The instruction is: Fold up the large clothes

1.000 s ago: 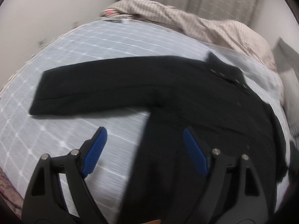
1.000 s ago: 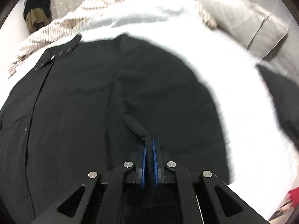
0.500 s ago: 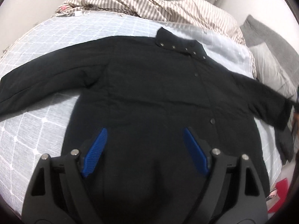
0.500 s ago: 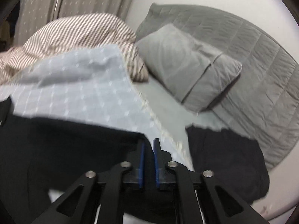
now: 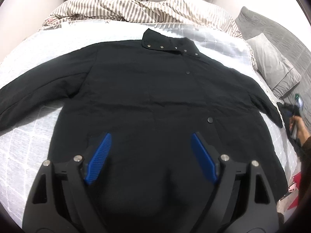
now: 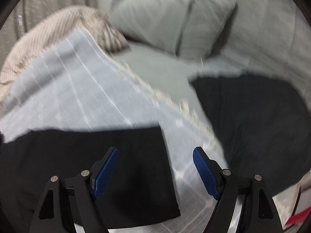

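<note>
A large black jacket (image 5: 155,89) lies spread flat, front up, on the pale checked bedspread (image 5: 29,136), collar toward the far side and both sleeves stretched out. My left gripper (image 5: 150,145) is open and empty, hovering above the jacket's lower body. My right gripper (image 6: 155,161) is open and empty over the end of the jacket's right sleeve (image 6: 97,165), which lies flat on the bedspread (image 6: 68,81). In the left wrist view the right gripper (image 5: 294,114) shows past the right sleeve cuff.
A striped duvet (image 5: 136,9) is bunched at the far edge of the bed. Grey pillows (image 6: 175,17) lie to the right. Another dark garment (image 6: 252,122) lies on the grey sheet right of the sleeve. Red items (image 5: 293,182) lie at the lower right.
My right gripper has opened and let go of the sleeve, which now lies flat and stretched out. The left wrist view has swung right, from the left sleeve to the jacket's body.
</note>
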